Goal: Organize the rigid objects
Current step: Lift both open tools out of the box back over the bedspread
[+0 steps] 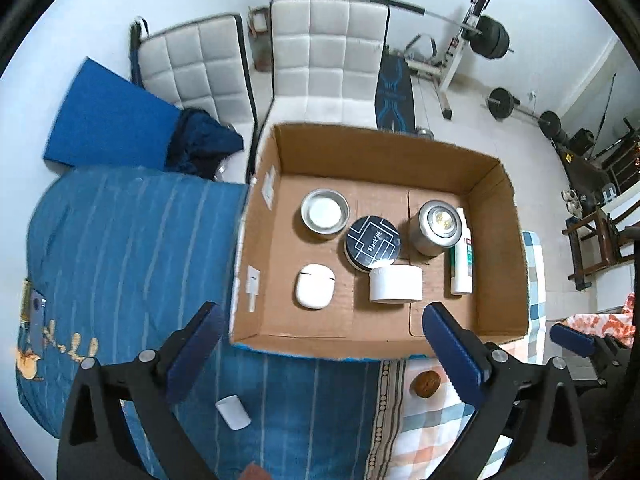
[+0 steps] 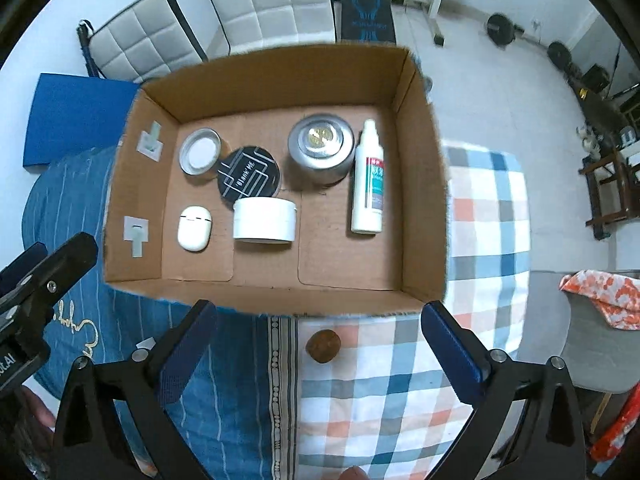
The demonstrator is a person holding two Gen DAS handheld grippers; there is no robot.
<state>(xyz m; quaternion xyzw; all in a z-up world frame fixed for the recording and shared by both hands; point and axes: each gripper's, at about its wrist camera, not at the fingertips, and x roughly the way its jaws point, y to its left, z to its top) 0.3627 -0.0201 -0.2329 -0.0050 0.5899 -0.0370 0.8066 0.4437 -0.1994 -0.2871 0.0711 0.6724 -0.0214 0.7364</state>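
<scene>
An open cardboard box lies on the bed. Inside are a small steel bowl, a black round tin, a steel can, a white jar, a white earbud case and a white spray bottle. A brown round object and a small white cylinder lie on the bed outside the box. My left gripper and right gripper are both open and empty, near the box's front wall.
The bed has a blue striped cover and a checked sheet. Two white padded chairs stand behind the box. Gym equipment fills the far right. A blue mat leans at the left.
</scene>
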